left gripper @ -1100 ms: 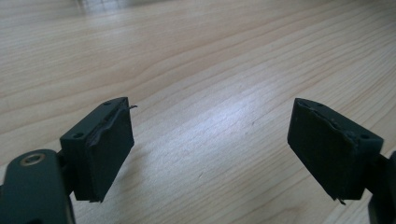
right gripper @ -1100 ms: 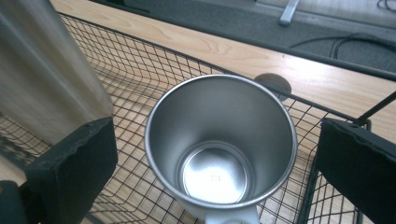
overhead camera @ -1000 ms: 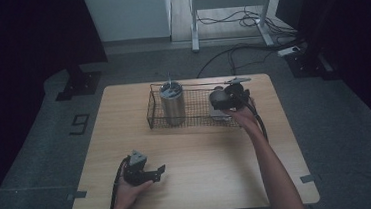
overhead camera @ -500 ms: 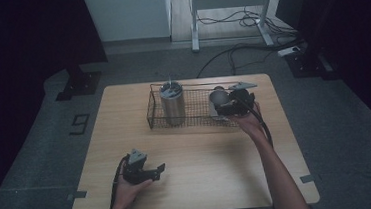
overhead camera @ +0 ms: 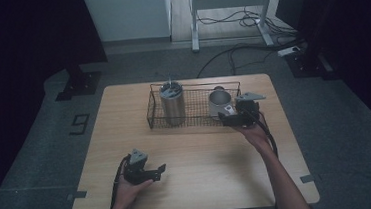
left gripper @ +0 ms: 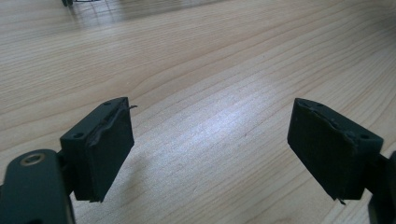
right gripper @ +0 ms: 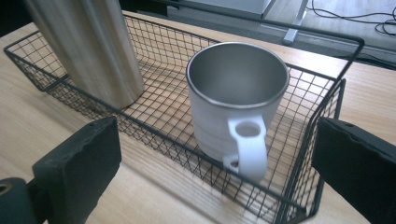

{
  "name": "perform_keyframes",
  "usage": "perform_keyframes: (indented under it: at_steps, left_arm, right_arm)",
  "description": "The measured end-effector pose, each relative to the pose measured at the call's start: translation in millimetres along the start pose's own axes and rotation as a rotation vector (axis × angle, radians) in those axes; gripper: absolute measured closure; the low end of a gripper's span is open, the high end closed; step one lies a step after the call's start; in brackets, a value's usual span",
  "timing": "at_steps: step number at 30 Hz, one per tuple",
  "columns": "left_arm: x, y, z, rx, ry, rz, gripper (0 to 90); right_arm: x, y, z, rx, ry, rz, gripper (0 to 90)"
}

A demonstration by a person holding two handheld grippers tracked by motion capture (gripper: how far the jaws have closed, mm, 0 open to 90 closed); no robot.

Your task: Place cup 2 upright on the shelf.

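Mug by basket corner (upright)

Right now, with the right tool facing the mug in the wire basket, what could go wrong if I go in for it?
1. The right tool is outside the wire basket; its jaws have just been closing slightly, gripping nothing. Going straight in may snag the mesh wall.
2. The mug's handle faces the tool; a jaw could knock it and tip the mug.
3. The steel tumbler stands nearby; a wide swing might hit it.

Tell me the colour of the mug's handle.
White, like the mug body; the handle shows best in the right gripper view.
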State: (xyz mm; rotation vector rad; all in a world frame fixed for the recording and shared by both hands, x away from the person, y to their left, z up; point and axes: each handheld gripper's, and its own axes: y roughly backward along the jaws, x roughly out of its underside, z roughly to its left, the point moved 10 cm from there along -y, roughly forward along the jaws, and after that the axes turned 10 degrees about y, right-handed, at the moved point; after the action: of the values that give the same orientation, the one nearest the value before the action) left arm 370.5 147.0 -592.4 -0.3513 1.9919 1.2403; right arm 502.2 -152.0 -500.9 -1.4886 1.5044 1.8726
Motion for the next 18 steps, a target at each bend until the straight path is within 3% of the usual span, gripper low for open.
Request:
perform_keyframes:
  at_steps: [5, 11, 18]
  left_arm:
    - [1.0, 1.5, 1.3, -0.003, 0.002, 0.0, 14.6]
    - [1.5, 1.2, 2.7, -0.009, 0.005, 0.002, 14.6]
    - [3.1, -0.2, 1.8, -0.011, 0.001, 0.008, 14.6]
  right_arm:
    - [8.0, 14.4, 6.0, -0.021, -0.033, -0.03, 3.3]
    - [22.9, 29.8, 15.7, -0.037, -0.04, -0.059, 6.3]
    - [44.2, 44.0, 20.6, -0.035, -0.035, -0.052, 7.7]
